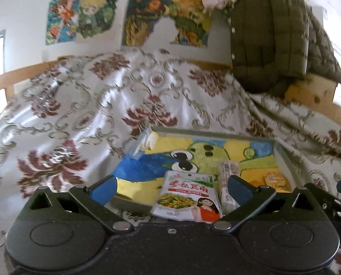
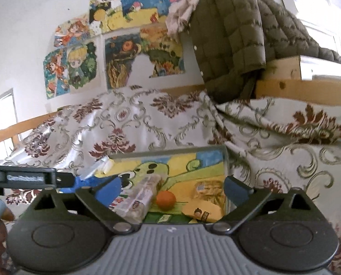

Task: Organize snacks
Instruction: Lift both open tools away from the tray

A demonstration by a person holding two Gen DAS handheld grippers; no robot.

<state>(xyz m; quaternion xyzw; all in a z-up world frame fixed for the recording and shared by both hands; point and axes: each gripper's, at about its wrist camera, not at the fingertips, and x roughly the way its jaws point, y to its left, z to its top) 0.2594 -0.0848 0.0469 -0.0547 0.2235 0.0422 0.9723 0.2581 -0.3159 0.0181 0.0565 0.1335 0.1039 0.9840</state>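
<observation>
A: Looking left to right, what is sitting where, and why?

B: A shallow tray [image 1: 282,158] with a cartoon-painted floor is lying on the bed's flowered cover [image 1: 83,105], acting as the collecting place for the snacks. Toward its nine o'clock side a white and red snack pouch [image 1: 186,197] is lying flat, face up. Just beside it, toward three o'clock, a clear-wrapped long packet [image 2: 138,197] is resting lengthwise. Next an orange round thing [image 2: 166,199], probably a fruit, is sitting on the tray floor, and yellow packets [image 2: 203,209] are lying at the three o'clock end.

A: And the tools?

B: The left hand-held gripper [image 1: 170,189] is hovering over the pouch with its jaws spread wide, touching nothing. The right hand-held gripper [image 2: 171,191] is likewise gaping, empty, above the long packet and the fruit. I am judging that both are letting go over the tray, since everything is lying inside its rim.

A: Is any writing reading clearly?

B: The pouch is showing large red Chinese characters over a picture of green vegetables and a person in red, but I am not making the words out. The yellow packet's marks are staying too small.
</observation>
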